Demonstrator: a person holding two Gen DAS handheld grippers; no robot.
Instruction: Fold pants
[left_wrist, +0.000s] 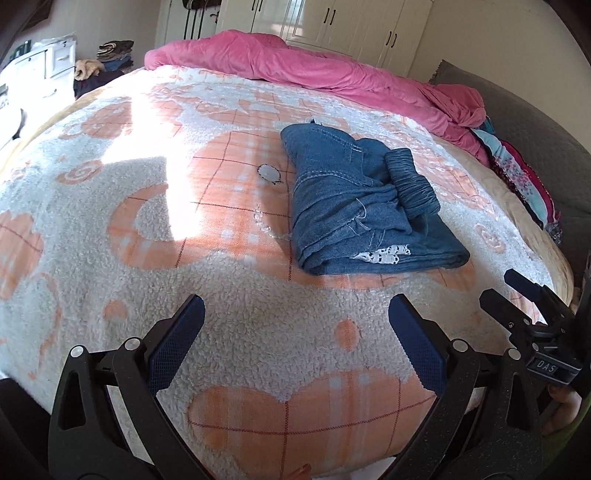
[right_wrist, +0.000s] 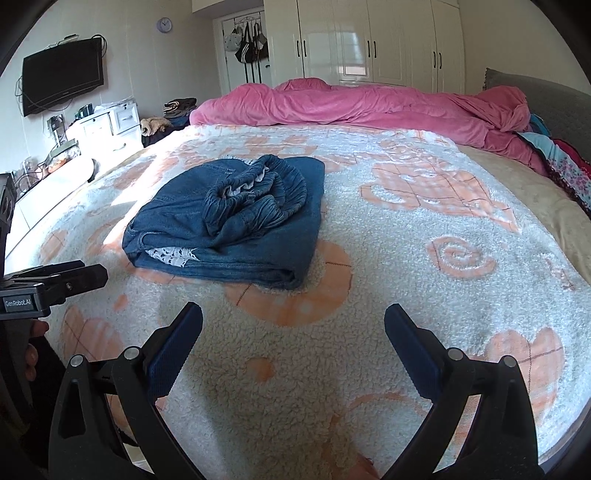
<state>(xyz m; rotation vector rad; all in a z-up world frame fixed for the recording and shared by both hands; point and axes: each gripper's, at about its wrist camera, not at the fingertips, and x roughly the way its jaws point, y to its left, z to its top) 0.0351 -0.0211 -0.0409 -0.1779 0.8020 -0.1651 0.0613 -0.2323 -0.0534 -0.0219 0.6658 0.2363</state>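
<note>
One pair of folded denim pants (left_wrist: 364, 201) mid-bed on fleecy white-and-orange blanket (left_wrist: 110, 221), elastic waistband bunched on top, bit of white lace at near fold. Nothing between tongs and pants. One pink duvet (right_wrist: 351, 103) heaped along far edge, patterned bedding by grey headboard at right. Left tongs (left_wrist: 295, 339) spread wide, holding nothing, hovering over near blanket. Right tongs (right_wrist: 293, 341) likewise wide and unloaded. Bedroom: white wardrobe (right_wrist: 376, 40), one wall TV (right_wrist: 62, 75), one clock (right_wrist: 164, 25), white dresser, clothes pile at left.
</note>
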